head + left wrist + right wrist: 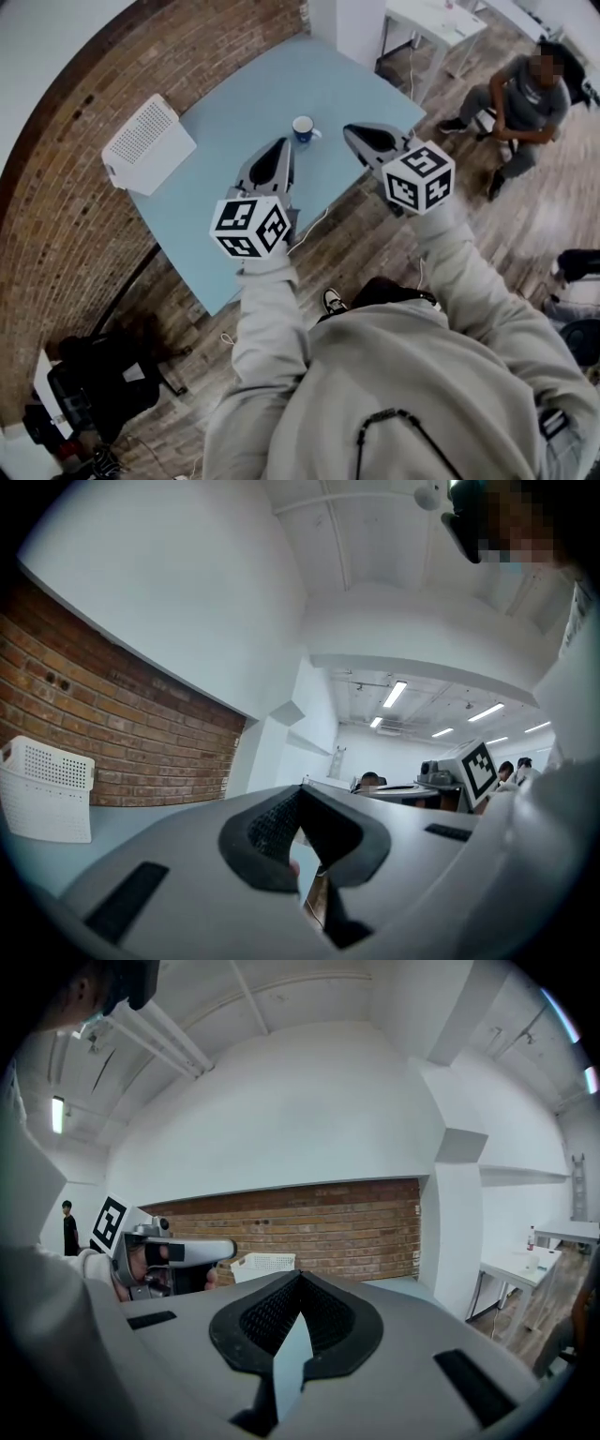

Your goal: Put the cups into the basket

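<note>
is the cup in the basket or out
Out: the cup stands upright on the table, apart from the basket.

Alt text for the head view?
The left claw and right claw, both shut, hover over a blue table, a blue cup standing between their tips. A white basket sits at the table's left corner.

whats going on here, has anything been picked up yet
A person holds a gripper in each hand over a light blue table. The left gripper and the right gripper are both shut with nothing between their jaws. They point toward a blue cup that stands on the table near their tips, and neither holds it. The white basket sits apart, at the table's left side. The cup is not yet in it.
</note>
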{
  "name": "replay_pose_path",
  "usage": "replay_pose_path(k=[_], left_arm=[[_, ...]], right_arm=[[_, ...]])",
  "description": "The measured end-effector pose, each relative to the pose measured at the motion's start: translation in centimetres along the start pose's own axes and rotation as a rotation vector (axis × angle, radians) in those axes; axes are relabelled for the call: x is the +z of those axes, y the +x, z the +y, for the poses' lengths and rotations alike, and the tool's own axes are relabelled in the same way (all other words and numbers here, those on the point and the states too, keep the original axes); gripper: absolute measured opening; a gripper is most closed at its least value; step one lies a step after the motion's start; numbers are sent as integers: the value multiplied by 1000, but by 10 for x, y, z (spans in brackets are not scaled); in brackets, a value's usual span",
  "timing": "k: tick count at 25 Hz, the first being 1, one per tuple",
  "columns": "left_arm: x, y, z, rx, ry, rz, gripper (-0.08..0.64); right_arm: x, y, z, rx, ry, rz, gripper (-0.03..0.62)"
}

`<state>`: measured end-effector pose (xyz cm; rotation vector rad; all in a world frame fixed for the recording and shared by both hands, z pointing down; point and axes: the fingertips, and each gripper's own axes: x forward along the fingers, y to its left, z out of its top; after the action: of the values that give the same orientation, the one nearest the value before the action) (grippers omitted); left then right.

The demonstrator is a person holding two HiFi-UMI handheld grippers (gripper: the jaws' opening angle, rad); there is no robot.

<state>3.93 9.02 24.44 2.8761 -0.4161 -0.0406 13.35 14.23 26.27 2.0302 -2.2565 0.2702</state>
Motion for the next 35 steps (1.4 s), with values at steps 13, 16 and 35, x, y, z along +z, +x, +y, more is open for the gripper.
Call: replay_pose_path(k=[13,16,35], left_arm=[[18,92,74,0,24,3,-5],[24,128,94,24,35,3,-5],[5,213,185,74,20,97,-5]], right_arm=[[28,94,-83,17,-4,-27,9],[30,119,-116,25,11,-29,9],[9,243,-163,141,60,45,9]])
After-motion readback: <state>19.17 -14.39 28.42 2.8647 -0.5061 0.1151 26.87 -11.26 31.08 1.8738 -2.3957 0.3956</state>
